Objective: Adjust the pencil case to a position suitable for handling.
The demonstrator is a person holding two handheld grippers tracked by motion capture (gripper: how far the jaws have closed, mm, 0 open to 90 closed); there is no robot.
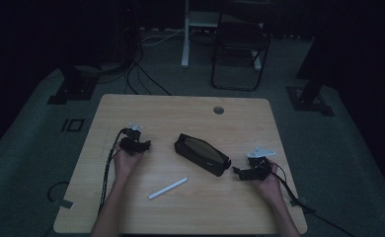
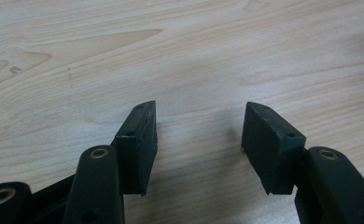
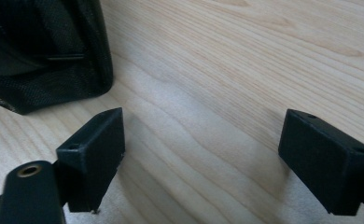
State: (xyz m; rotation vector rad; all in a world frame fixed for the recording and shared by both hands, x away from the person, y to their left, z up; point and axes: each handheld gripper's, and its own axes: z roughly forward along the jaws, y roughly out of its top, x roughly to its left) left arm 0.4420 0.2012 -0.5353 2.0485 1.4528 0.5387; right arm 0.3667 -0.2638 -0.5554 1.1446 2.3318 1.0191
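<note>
No readable brand, label or writing anywhere; pouch too dark and small in the high view to tell.

Counts: one black pouch (image 1: 202, 154), zipped mesh type, lying diagonally mid-tabletop (image 1: 180, 207). One white marker-like stick (image 1: 168, 188) lying flat nearer the person's edge, between the two forearms, apart from the pouch. Two hand-held grippers. Two hands, two forearms entering from the bottom edge of the high view.

Left hand-held gripper (image 1: 142, 144) held low over the tabletop, left of the pouch and apart from it, pointing toward it. In the left gripper view (image 2: 199, 140) jaws part open, gap between pads, bare wood (image 2: 124, 56) beneath, gripping nothing. Cable trailing back along the left forearm.

Right hand-held gripper (image 1: 238, 172) just beside the pouch's near-right end, not touching as far as visible. In the right gripper view (image 3: 201, 158) jaws spread wide, bare wood between, pouch (image 3: 40, 56) corner at upper left, beyond the left jaw, not between the pads. Gripping nothing. Grey three-cornered plate on top.

Surface: light wood-grain tabletop, rounded corners, one round cable hole (image 1: 218, 109) near the far edge.

Room: dim, grey carpet floor, one dark folding chair (image 1: 240, 47) beyond the tabletop, white desk leg (image 1: 185, 34) beside it, loose cables on the floor, black stand bases at left and right.
</note>
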